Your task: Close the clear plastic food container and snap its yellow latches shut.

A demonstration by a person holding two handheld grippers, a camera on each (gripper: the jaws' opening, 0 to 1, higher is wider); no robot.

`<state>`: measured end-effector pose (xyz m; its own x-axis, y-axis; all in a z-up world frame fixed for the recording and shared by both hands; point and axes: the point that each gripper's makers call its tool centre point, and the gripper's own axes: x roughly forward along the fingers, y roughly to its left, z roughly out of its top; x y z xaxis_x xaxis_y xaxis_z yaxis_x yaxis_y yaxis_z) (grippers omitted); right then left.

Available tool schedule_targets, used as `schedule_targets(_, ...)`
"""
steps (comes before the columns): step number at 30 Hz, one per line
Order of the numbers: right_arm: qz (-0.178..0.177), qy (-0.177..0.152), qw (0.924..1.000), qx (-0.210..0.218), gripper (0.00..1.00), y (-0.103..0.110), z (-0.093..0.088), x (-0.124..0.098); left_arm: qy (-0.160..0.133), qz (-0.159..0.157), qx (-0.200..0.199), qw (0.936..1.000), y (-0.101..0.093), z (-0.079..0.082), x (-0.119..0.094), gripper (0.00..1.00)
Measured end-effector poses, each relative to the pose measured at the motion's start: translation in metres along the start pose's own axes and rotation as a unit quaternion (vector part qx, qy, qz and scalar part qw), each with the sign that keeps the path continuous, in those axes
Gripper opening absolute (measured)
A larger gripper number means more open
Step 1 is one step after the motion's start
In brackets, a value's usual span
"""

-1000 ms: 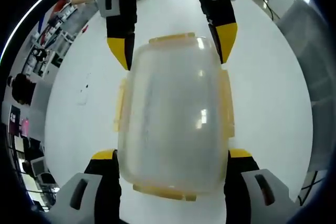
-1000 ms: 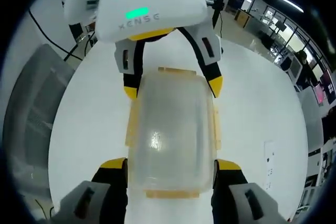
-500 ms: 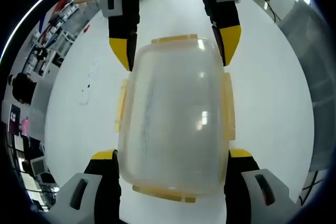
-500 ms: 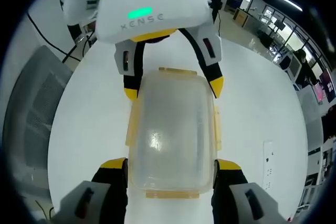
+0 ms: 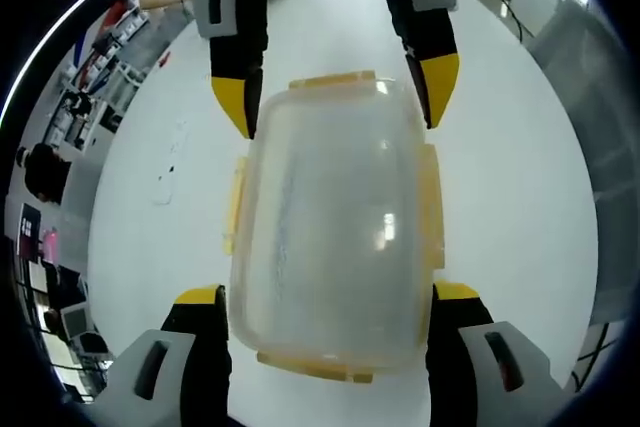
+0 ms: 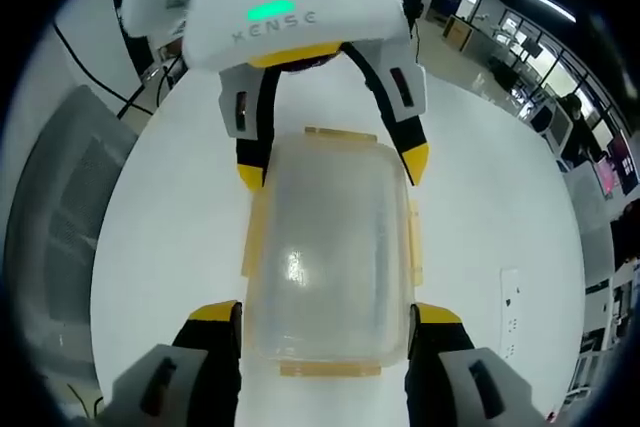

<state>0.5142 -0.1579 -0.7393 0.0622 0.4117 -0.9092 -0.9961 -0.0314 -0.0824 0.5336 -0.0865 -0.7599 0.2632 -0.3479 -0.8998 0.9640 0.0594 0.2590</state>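
Between the two yellow-tipped jaws of the left gripper (image 5: 325, 297) sits one end of the clear plastic container (image 5: 335, 227), the jaws spread wide and flanking its corners; whether the tips press its sides cannot be told. The right gripper (image 6: 325, 312) flanks the opposite end the same way, jaws wide apart with a tip at each corner. Each gripper shows at the far end of the other's view, tips beside the far corners.

There is one container, lid seated on top, lying flat on the white surface (image 6: 170, 247). Four yellow latches (image 6: 412, 242) are visible, one per edge; the side ones splay outward from the walls, and the end ones stick out flat.

Bare white surface runs clear on both long sides of the container. A grey mesh panel (image 6: 60, 217) stands along one edge of the surface, and a cable (image 6: 90, 62) trails nearby. Past the opposite edge lies an office room with desks.
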Motion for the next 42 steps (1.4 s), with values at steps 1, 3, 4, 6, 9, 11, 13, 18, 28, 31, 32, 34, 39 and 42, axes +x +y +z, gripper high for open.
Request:
schedule_targets(1,-0.003,-0.001,1.0000,0.000,0.69,0.000,0.000,-0.002,-0.001,-0.004,-0.012,0.9999,-0.001,0.001,-0.001,0.78)
schedule_targets(3,-0.009,-0.004,1.0000,0.000,0.71,-0.001,0.000,-0.005,-0.009,-0.001,-0.020,0.9998,0.000,0.003,-0.004,0.79)
schedule_targets(4,-0.010,-0.004,0.9999,-0.002,0.71,0.000,0.000,-0.007,-0.008,0.001,-0.020,0.9998,0.001,0.002,-0.005,0.79)
schedule_targets(6,-0.014,-0.007,0.9999,0.000,0.70,0.001,0.000,-0.010,-0.009,0.002,-0.019,0.9998,0.000,0.002,-0.007,0.80)
schedule_targets(9,-0.023,-0.010,0.9997,0.004,0.70,0.003,-0.001,-0.014,-0.015,0.006,-0.025,0.9996,-0.001,0.004,-0.011,0.81)
schedule_targets(11,-0.029,-0.015,0.9994,0.010,0.70,0.004,-0.001,-0.016,-0.017,0.008,-0.030,0.9994,-0.002,0.004,-0.013,0.81)
schedule_targets(13,-0.032,-0.019,0.9992,0.016,0.70,0.006,-0.002,-0.017,-0.018,0.010,-0.032,0.9993,-0.003,0.003,-0.014,0.81)
schedule_targets(18,-0.040,-0.019,0.9987,0.027,0.69,0.013,-0.004,-0.019,-0.020,0.017,-0.045,0.9986,-0.008,0.000,-0.019,0.81)
schedule_targets(28,-0.048,-0.024,0.9972,0.052,0.69,0.026,-0.009,-0.022,-0.022,0.026,-0.063,0.9974,-0.014,-0.007,-0.034,0.80)
schedule_targets(31,-0.051,-0.034,0.9957,0.069,0.69,0.031,-0.009,-0.024,-0.022,0.032,-0.073,0.9965,-0.015,-0.009,-0.036,0.80)
schedule_targets(32,-0.054,-0.033,0.9955,0.070,0.68,0.033,-0.010,-0.024,-0.023,0.034,-0.078,0.9961,-0.017,-0.009,-0.037,0.80)
schedule_targets(34,-0.058,-0.038,0.9943,0.080,0.68,0.036,-0.009,-0.024,-0.025,0.037,-0.086,0.9953,-0.019,-0.009,-0.039,0.80)
schedule_targets(39,-0.071,-0.045,0.9917,0.097,0.69,0.043,-0.009,-0.024,-0.031,0.045,-0.103,0.9932,-0.024,-0.007,-0.041,0.81)
schedule_targets(42,-0.079,-0.050,0.9898,0.108,0.68,0.047,-0.008,-0.025,-0.038,0.050,-0.114,0.9915,-0.026,-0.004,-0.045,0.82)
